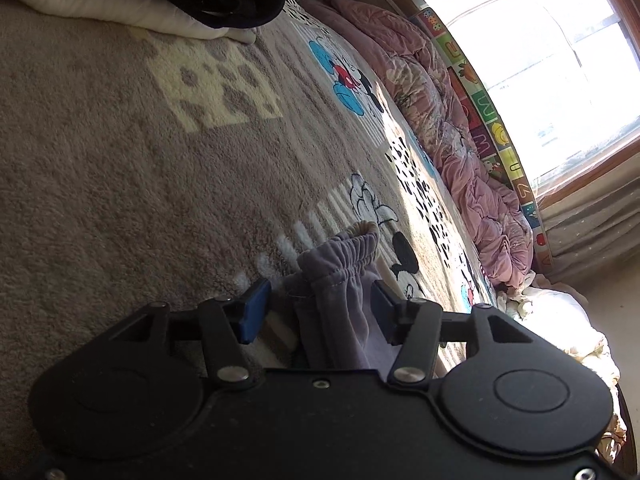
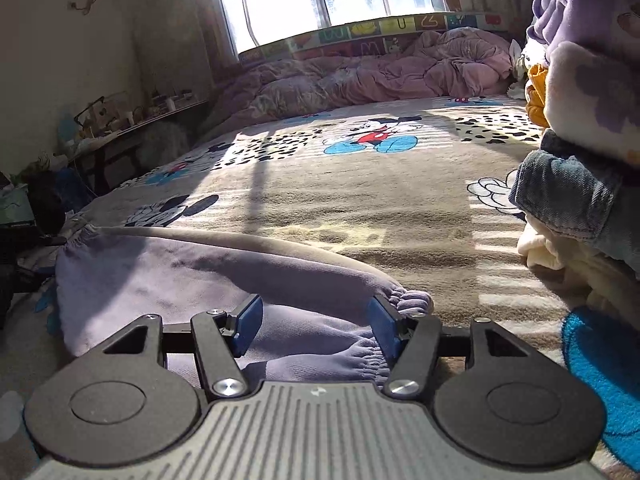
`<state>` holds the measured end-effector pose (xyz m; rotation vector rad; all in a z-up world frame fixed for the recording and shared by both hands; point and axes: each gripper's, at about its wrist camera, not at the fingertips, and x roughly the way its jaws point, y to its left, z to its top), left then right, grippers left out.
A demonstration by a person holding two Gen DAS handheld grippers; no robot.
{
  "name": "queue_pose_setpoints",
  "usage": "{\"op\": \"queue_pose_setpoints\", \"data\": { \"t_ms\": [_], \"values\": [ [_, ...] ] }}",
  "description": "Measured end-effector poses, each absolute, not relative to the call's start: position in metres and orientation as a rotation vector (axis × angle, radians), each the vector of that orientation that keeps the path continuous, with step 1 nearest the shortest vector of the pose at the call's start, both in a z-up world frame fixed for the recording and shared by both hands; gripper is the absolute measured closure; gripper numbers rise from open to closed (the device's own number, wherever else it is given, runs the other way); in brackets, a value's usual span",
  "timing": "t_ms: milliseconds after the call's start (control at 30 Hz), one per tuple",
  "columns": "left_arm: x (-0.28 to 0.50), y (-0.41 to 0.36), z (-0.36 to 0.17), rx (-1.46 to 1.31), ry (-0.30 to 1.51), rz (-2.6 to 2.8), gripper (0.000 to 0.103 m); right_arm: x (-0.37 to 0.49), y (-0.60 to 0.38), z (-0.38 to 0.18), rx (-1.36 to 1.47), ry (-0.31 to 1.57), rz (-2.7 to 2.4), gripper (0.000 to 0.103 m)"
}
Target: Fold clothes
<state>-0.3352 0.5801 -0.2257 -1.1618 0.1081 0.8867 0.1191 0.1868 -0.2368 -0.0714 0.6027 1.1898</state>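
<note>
Lavender trousers spread on a cartoon-print bed blanket, with a gripper at each end.

In the left wrist view, the left gripper is seen with fingers spread apart, the gathered elastic hem of the lavender trousers standing loosely between them, unclamped, on the blanket. In the right wrist view, the right gripper is likewise released, its fingers straddling the trousers' other elastic end near the bed's near edge; a clothes pile is stacked along the right edge, a pink quilt along the window side.
</note>
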Motion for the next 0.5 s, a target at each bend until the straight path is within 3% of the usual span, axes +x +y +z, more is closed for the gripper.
{"op": "queue_pose_setpoints", "data": {
  "t_ms": [233, 367, 433, 500],
  "values": [
    [-0.318, 0.593, -0.23, -1.131, 0.116, 0.852, 0.047, 0.119, 0.19, -0.239, -0.086, 0.601, 1.191, 0.043],
    [-0.319, 0.597, -0.233, -1.153, 0.099, 0.826, 0.039, 0.118, 0.192, -0.24, -0.1, 0.597, 1.187, 0.042],
    [-0.32, 0.597, -0.233, -1.159, 0.096, 0.81, 0.039, 0.117, 0.194, -0.241, -0.11, 0.593, 1.183, 0.042],
    [-0.323, 0.596, -0.233, -1.18, 0.092, 0.778, 0.046, 0.116, 0.194, -0.241, -0.118, 0.59, 1.18, 0.042]
  ]
}}
